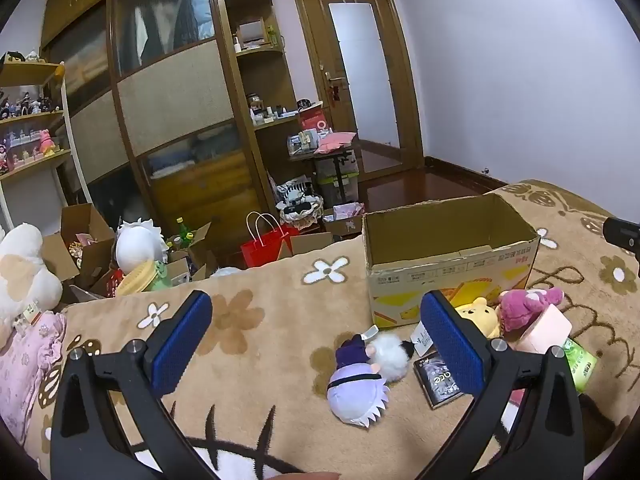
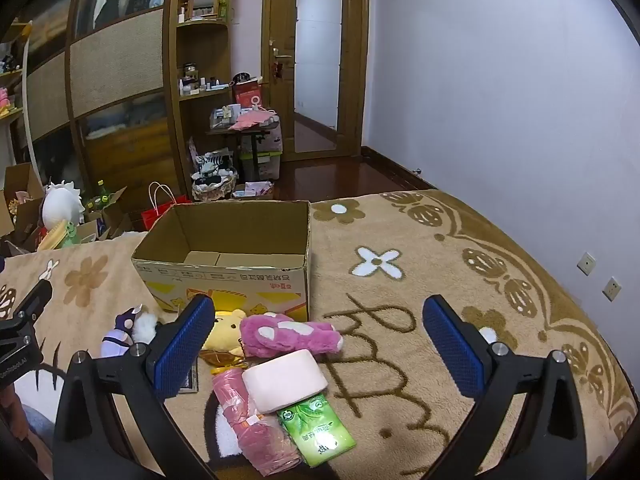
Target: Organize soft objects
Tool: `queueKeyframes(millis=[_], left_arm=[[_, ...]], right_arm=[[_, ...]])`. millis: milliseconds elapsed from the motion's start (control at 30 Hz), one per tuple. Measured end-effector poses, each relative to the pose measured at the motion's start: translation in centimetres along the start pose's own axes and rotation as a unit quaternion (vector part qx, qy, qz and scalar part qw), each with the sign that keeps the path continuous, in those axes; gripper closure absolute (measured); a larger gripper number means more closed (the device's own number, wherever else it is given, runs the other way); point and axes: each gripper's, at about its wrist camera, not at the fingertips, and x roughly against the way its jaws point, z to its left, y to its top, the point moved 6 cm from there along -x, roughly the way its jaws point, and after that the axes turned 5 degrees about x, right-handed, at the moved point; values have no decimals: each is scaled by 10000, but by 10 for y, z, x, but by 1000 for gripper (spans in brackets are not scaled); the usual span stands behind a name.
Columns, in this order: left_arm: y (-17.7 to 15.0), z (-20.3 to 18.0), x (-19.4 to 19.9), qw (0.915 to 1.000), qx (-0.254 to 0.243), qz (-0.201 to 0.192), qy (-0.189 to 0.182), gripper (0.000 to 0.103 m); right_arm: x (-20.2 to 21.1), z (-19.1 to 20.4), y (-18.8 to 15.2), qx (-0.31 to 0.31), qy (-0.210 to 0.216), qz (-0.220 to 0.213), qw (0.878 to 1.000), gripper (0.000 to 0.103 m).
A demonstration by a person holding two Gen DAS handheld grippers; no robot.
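Yellow bear (image 2: 225, 334) partly behind gripper (image 2: 320, 332)

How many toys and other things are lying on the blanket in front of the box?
Plush toys: 3 – purple doll, yellow bear, pink bear
Pink block: 1
Pink bundle: 1
Green pack: 1
Dark packet: 1
Total: 7

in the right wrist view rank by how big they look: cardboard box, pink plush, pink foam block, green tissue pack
1. cardboard box, largest by far
2. pink plush
3-4. pink foam block and green tissue pack look about alike; the block overlaps the pack, so I won't rank them.
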Motion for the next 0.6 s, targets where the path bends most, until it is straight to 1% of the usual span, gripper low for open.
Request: queueKeyframes(millis=[600], left_arm=[[-3,-1,0,10000,-21,-1,27,0]], right_arm=[[0,0,0,-1,-2,-15,10000,0]])
